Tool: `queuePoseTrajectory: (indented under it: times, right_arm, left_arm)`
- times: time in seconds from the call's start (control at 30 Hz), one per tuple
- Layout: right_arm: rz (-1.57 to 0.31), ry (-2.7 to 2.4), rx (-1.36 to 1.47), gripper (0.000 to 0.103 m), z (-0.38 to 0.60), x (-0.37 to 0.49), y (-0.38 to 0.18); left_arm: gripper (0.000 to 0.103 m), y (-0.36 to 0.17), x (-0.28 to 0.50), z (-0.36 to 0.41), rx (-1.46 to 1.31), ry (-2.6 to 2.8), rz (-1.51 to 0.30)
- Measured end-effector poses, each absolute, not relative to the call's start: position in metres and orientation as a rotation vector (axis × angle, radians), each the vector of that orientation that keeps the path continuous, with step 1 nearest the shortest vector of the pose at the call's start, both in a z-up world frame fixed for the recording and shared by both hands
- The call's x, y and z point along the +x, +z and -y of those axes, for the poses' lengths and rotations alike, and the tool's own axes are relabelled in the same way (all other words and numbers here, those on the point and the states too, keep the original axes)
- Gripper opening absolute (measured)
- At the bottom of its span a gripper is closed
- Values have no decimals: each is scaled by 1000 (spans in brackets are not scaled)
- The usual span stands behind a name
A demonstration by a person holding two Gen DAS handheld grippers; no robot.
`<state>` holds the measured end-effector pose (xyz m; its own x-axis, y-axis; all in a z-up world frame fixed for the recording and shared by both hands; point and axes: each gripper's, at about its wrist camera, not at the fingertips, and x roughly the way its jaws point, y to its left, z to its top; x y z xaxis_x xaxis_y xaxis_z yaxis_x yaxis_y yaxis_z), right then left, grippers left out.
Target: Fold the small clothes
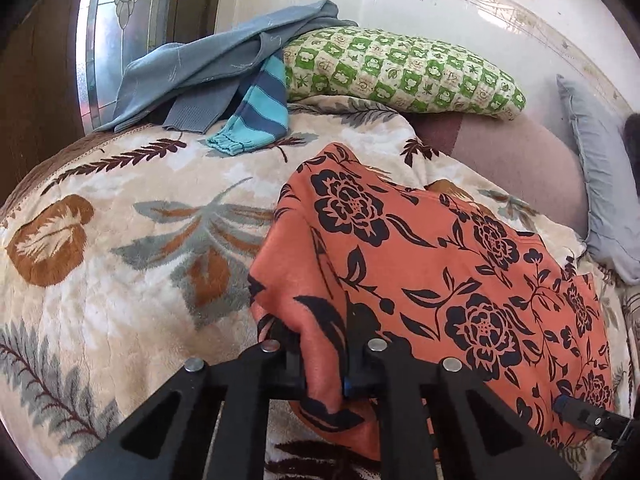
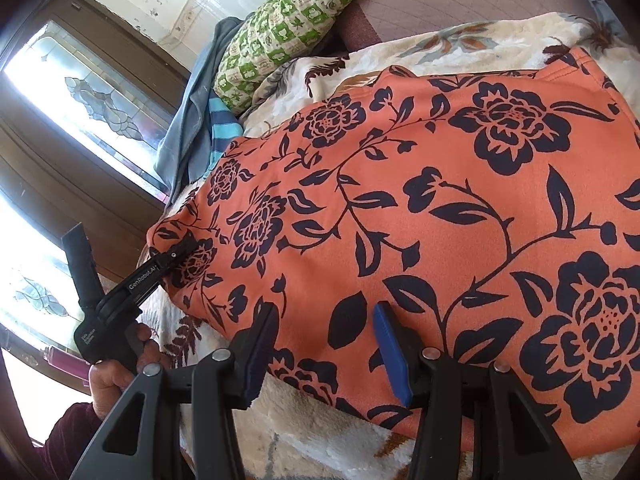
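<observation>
An orange garment with black flowers (image 1: 460, 272) lies spread on the bed's leaf-patterned blanket (image 1: 120, 240). My left gripper (image 1: 324, 364) is shut on the garment's near left corner, and the cloth bunches up between its fingers. In the right wrist view the same gripper (image 2: 180, 252) bites that corner at the garment's (image 2: 420, 200) left end, held by a person's hand (image 2: 116, 376). My right gripper (image 2: 326, 344) stands open over the garment's near edge, with flat cloth between its blue pads (image 2: 394, 360). One of its fingers (image 1: 588, 416) shows at the lower right in the left wrist view.
A grey-blue sweater (image 1: 224, 64) and a blue striped sleeve (image 1: 256, 116) lie heaped at the far end of the bed. Beside them sits a green checked pillow (image 1: 400, 68), with a grey pillow (image 1: 600, 184) at the right. A stained-glass window (image 2: 80, 92) borders the bed.
</observation>
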<state>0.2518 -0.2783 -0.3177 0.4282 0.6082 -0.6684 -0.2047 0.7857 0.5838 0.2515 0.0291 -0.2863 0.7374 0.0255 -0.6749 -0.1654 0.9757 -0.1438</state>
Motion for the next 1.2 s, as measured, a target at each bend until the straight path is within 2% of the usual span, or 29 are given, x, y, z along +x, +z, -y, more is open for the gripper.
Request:
queuePoseTrajectory:
  times: [0.23, 0.43, 0.53, 0.6, 0.63, 0.67, 0.73, 0.77, 0.8, 0.83, 0.87, 0.97, 1.07, 1.2]
  right_arm:
    - [-881, 407, 596, 52, 347, 243, -301]
    - [-775, 277, 716, 52, 419, 231, -286]
    - [-703, 223, 810, 52, 460, 219, -280]
    - [-663, 172, 862, 52, 487, 211, -280]
    - [-649, 146, 888, 52, 499, 206, -282]
    - [-636, 127, 918, 53, 510, 203, -285]
    - [-616, 91, 986, 54, 531, 197, -294]
    - [-608, 80, 1024, 55, 541, 194, -298]
    - [-602, 73, 1061, 55, 547, 193, -303]
    - [-604, 74, 1090, 55, 551, 193, -307]
    - [-612, 79, 1104, 55, 552, 196, -308]
    - [-634, 112, 1079, 55, 540, 204, -305]
    - [-659, 182, 1020, 55, 511, 213, -297]
    - [-681, 261, 923, 55, 468, 225, -286]
  left_arm:
    - [9, -234, 239, 25, -69, -30, -626]
    - [8, -180, 228, 131, -1, -276, -526]
    - [8, -181, 219, 206, 78, -417, -534]
    - [9, -203, 216, 257, 144, -489, -579]
    - [13, -220, 216, 280, 178, -524, -623]
    - [25, -242, 217, 301, 210, -562, -684]
    - [40, -288, 219, 331, 293, -629, -872]
    - [41, -299, 214, 335, 322, -618, -897]
    - [44, -296, 203, 332, 336, -624, -827]
    - [57, -288, 193, 327, 339, -664, -781]
    - [64, -279, 187, 321, 331, -701, -760]
    - [66, -242, 175, 292, 290, -738, -681]
    - [75, -210, 181, 242, 236, -646, -588]
    - [75, -196, 212, 175, 129, -434, -573]
